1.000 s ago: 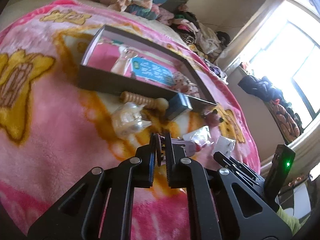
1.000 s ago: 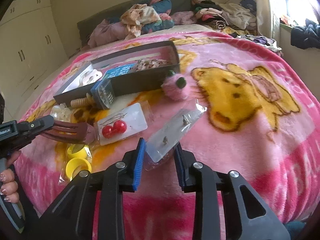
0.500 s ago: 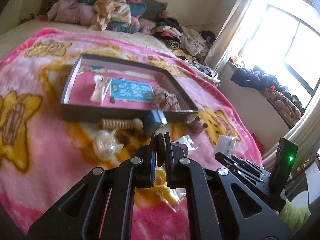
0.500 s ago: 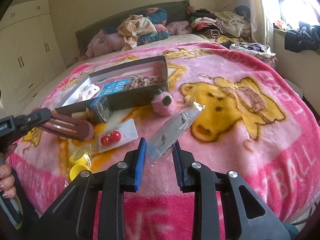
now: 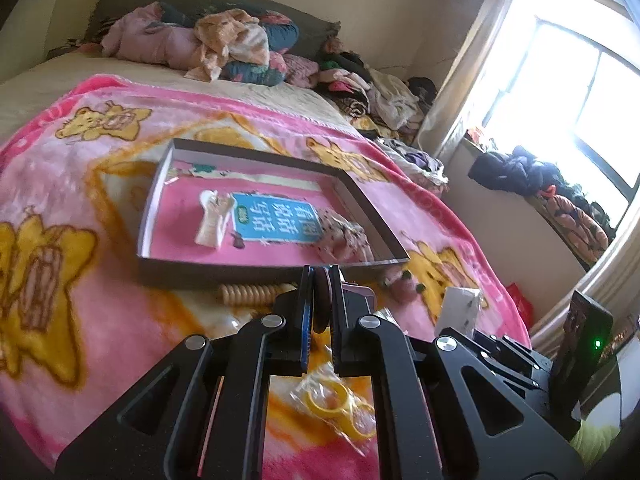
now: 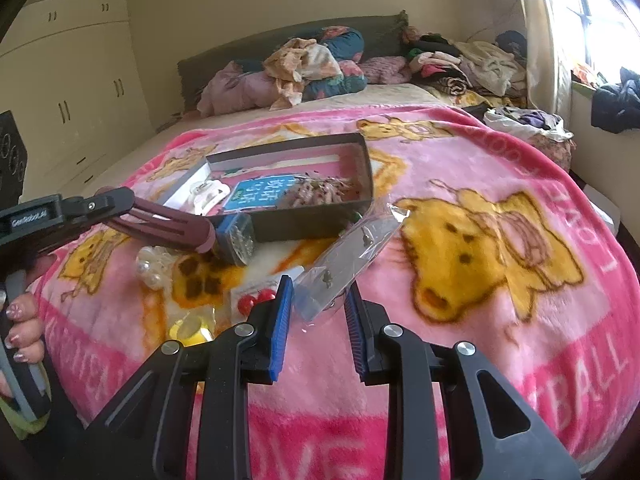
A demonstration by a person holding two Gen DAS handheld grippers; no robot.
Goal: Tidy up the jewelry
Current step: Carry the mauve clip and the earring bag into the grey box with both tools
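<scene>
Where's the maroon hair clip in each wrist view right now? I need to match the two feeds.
Left wrist view: maroon hair clip sits edge-on at lower centre, pinched in the left gripper.
Right wrist view: it juts from that gripper at left of centre, pointing toward the box.
Shared landmark: the dark open box on the pink blanket.

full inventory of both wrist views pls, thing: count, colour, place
box: 1, dark, mid-blanket
blue card: 1, in box
hair comb: 1, maroon, in left gripper
spiral tie: 1, tan, before box
blue case: 1, at box front
pearl piece: 1, white, blanket
red earrings: 1 pair, on card
clear packet: 1, ahead of right gripper
yellow rings: bagged, near edge
blanket: 1, pink
left gripper: jaws shut
right gripper: jaws open
</scene>
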